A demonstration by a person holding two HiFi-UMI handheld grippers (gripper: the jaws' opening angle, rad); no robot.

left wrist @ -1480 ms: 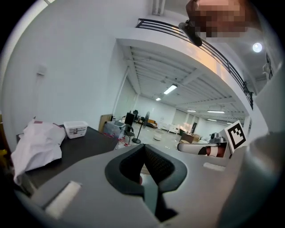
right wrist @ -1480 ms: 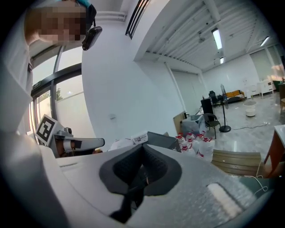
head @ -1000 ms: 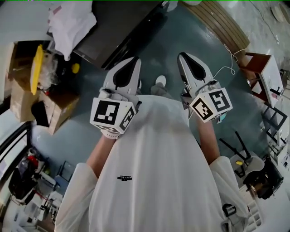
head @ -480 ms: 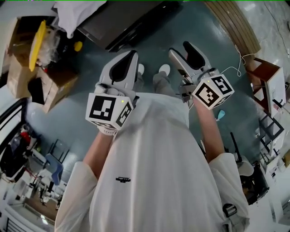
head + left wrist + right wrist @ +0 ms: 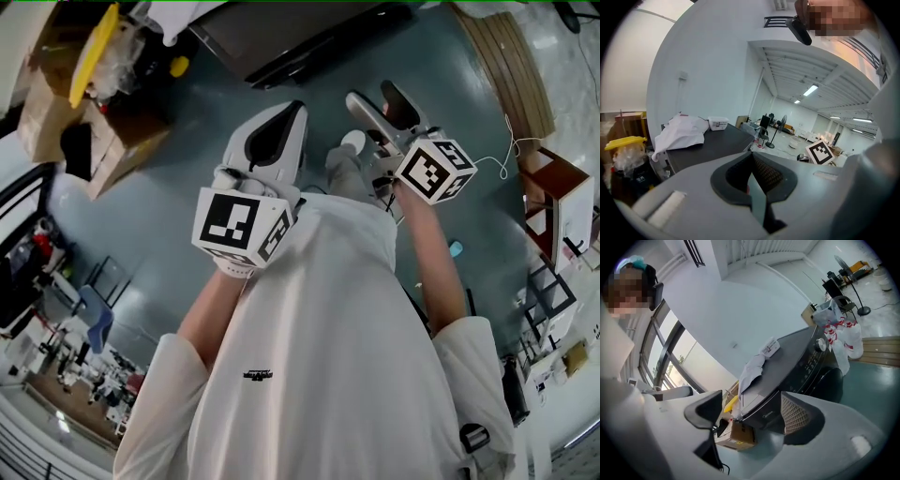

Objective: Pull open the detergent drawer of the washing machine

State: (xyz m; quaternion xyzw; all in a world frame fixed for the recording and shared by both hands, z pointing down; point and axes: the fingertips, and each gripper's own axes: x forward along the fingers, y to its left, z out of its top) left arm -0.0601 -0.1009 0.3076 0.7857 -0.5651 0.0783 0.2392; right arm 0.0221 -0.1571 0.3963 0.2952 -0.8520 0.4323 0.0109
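The washing machine (image 5: 309, 33) is a dark grey front-loader; in the head view its top lies at the upper edge, ahead of both grippers. In the right gripper view the washing machine (image 5: 806, 362) shows its control panel and its front strip (image 5: 761, 417), where the drawer looks closed. My right gripper (image 5: 380, 101) is held in the air short of the machine, its jaws opening. Nothing lies between them in the right gripper (image 5: 752, 411) view. My left gripper (image 5: 279, 131) hovers beside it. The left gripper (image 5: 751, 159) is shut, with nothing in it.
A white cloth (image 5: 679, 133) and a small white box (image 5: 718, 123) lie on the machine's top. A plastic bag (image 5: 841, 336) hangs at its front. Cardboard boxes (image 5: 75, 122) with a yellow lid stand at the left. Wooden planks (image 5: 506, 75) and a small brown table (image 5: 553, 187) are at the right.
The right gripper's jaws have gone from shut to apart, and it has rolled and sunk. Both grippers have shifted a little; the machine now sits nearer the head view's top edge.
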